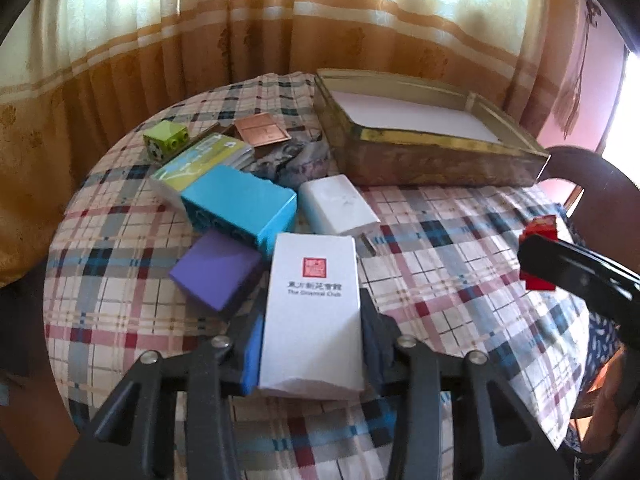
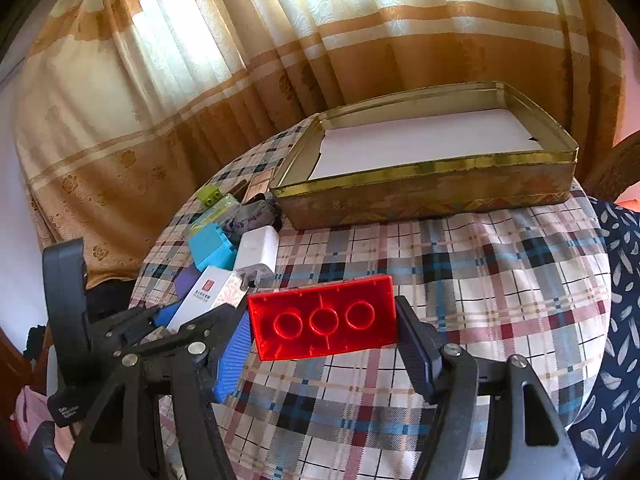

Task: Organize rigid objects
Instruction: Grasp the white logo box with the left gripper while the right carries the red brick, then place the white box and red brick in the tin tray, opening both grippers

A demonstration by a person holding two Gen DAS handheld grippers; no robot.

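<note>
- Tan and cream curtains fill the back of the room, lit from behind and hanging close past the far edge.
- The round desk wears a plaid cloth; its right half is bare cloth, its left half crowded. The rim curves away on the left and near sides.
- A gold-rimmed tin tray lies at the far right, lined with white paper and otherwise unfilled.
- The clutter on the left lies tight together: a turquoise block, a white adapter, a purple block, a green-printed box, a copper square and a small lime brick near the far-left edge.
- The left hand-held gripper is clamped on a white box with a red seal, at the near edge of the clutter.
- The right hand-held gripper grips a red brick by its ends, underside facing the camera, above the open cloth in front of the tray.
</note>
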